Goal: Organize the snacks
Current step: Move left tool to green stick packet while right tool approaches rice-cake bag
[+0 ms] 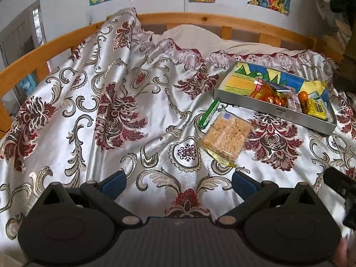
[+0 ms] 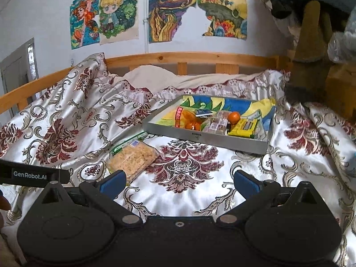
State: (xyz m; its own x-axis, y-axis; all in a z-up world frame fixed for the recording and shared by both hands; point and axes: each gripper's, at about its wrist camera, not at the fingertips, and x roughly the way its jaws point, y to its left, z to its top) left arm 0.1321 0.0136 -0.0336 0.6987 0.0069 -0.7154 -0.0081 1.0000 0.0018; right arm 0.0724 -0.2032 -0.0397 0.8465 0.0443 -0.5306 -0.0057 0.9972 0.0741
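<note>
A grey tray [image 1: 262, 106] [image 2: 222, 138] lies on the bedspread and holds an orange snack bag [image 1: 268, 93] [image 2: 189, 120], a small orange fruit [image 1: 303, 95] [image 2: 234, 116], a yellow box [image 1: 316, 109] [image 2: 244, 128] and other packets. In front of the tray's left end lies a clear pack of crumbly beige snacks [image 1: 225, 135] [image 2: 133, 155], with a green-and-white packet [image 1: 209, 113] [image 2: 129, 141] behind it. My left gripper [image 1: 179, 183] is open and empty, short of the beige pack. My right gripper [image 2: 179, 182] is open and empty too, its left finger [image 2: 113, 183] just in front of that pack.
A floral satin bedspread [image 1: 111, 111] [image 2: 189, 166] covers the bed, rumpled at the left. A wooden bed rail [image 1: 200, 19] [image 2: 189, 57] runs along the back, with posters on the wall above. The other gripper's body [image 1: 342, 191] [image 2: 33, 174] shows at each view's edge.
</note>
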